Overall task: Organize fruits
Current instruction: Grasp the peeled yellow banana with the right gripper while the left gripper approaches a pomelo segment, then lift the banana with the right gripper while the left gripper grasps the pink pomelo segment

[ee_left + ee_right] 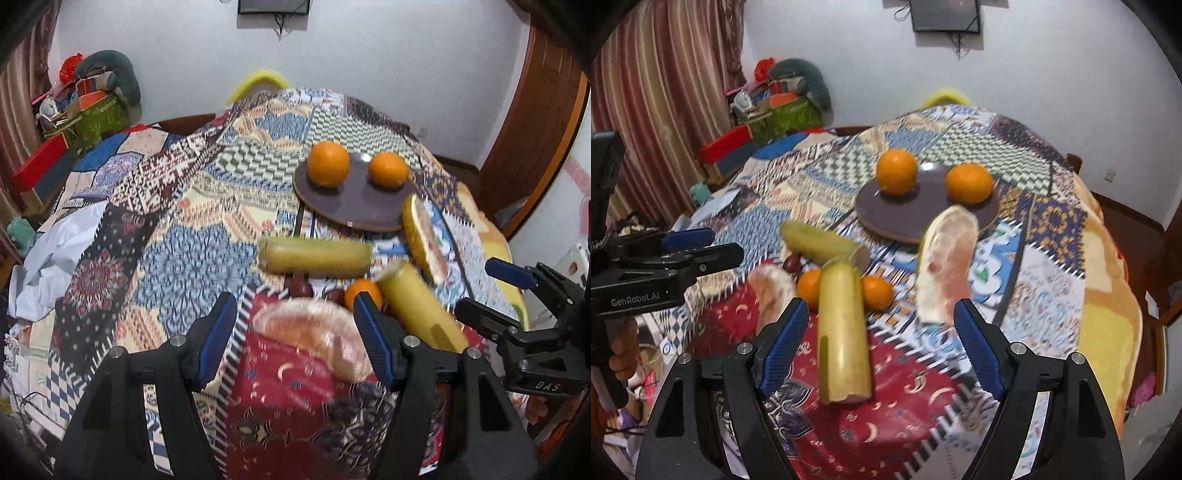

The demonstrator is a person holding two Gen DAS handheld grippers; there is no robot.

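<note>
Two round oranges [897, 171] set on dark round plate [886, 218]; pomelo wedges [314, 334], yellow-green cane pieces [844, 336], small oranges [877, 291] left on desk. Left claw [295, 339], right claw [877, 347] spread, nothing held.

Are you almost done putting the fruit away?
Not yet. Two oranges already sit on the brown plate. Nothing is in hand: the left gripper and right gripper both have open jaws. Still on the cloth are two small oranges, two pomelo pieces, two yellow-green stalks and some dark red fruits.
</note>
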